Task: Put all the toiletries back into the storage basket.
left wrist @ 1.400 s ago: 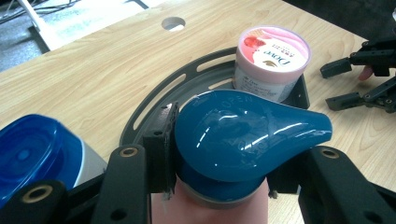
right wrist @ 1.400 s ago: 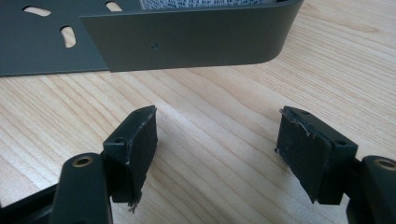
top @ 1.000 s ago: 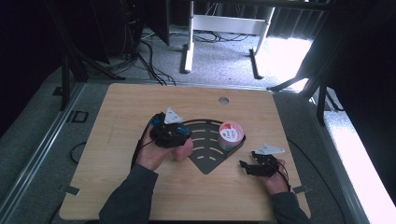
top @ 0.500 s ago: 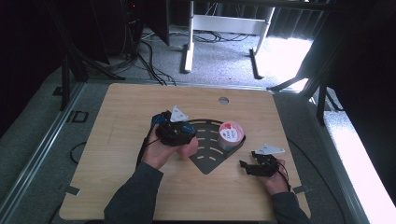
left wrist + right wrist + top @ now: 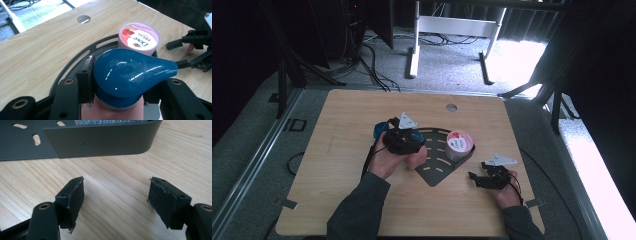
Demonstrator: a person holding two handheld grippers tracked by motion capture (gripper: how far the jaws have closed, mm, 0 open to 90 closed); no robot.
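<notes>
The left gripper (image 5: 117, 97) clamps a blue bottle (image 5: 130, 75), the pink tub (image 5: 138, 37) at its 12 o'clock. The right gripper (image 5: 116, 202) stands wide open, empty, over the table (image 5: 112, 185).

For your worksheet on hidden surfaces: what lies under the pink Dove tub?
The Dove tub stands on the dark slotted corner shelf, against its raised rim; the shelf lies on the wooden table. The shelf surface beneath the tub is covered.

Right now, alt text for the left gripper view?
The left hand-held gripper clamps a glossy blue teardrop-shaped bottle above a dark metal tray on the wooden table. A pink Dove tub stands in the tray behind it.
</notes>
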